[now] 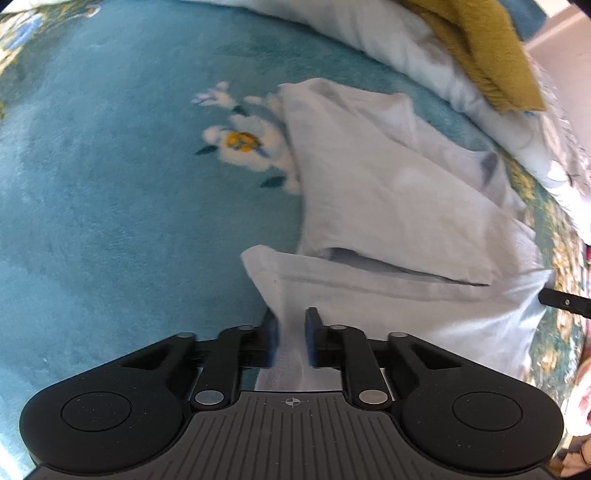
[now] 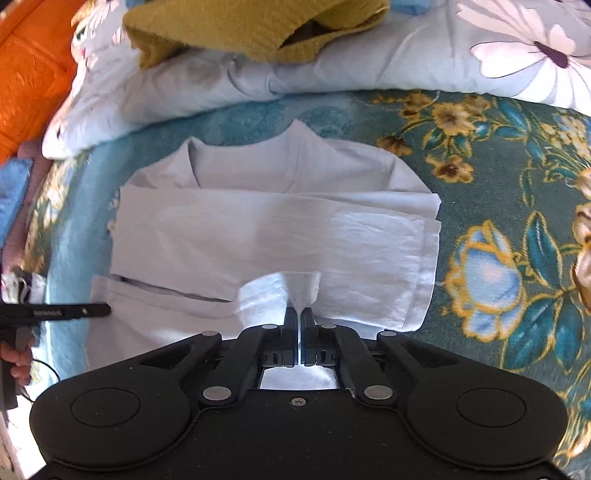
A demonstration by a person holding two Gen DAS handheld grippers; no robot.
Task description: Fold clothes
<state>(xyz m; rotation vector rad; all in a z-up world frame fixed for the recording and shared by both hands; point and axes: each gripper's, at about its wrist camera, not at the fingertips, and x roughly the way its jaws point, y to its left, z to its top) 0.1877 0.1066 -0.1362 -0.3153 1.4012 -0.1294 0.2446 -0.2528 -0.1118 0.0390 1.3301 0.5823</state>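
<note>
- The white T-shirt [image 2: 273,229] is seen in the centre of the right wrist view, lying partly folded on a teal floral blanket [image 2: 498,206], its neckline toward the top of the frame and its hem at the bottom.
- The right tongs [image 2: 299,332] are closed to a thin slit on a pinch of the hem, which rises to a peak between the pads.
- The left tongs [image 1: 291,343] are only partly closed: cloth runs between the blue pads [image 1: 272,339], but a gap is visible, so whether it is firmly gripped cannot be told.
- If the hem is lifted now, it could slide out of the looser left tongs, and the fold would be left skewed.
- Only a small tuft is held by the right tongs; under tension it could be pulled free, or only the top layer raised.
- The folded-in sleeve [image 1: 369,177], at centre right of the left view, could be dragged open by an uneven pull.
- A mustard garment [image 2: 258,29] and floral bedding [image 2: 480,48] lie along the top edge; an overlong fold could be carried into them.
</note>
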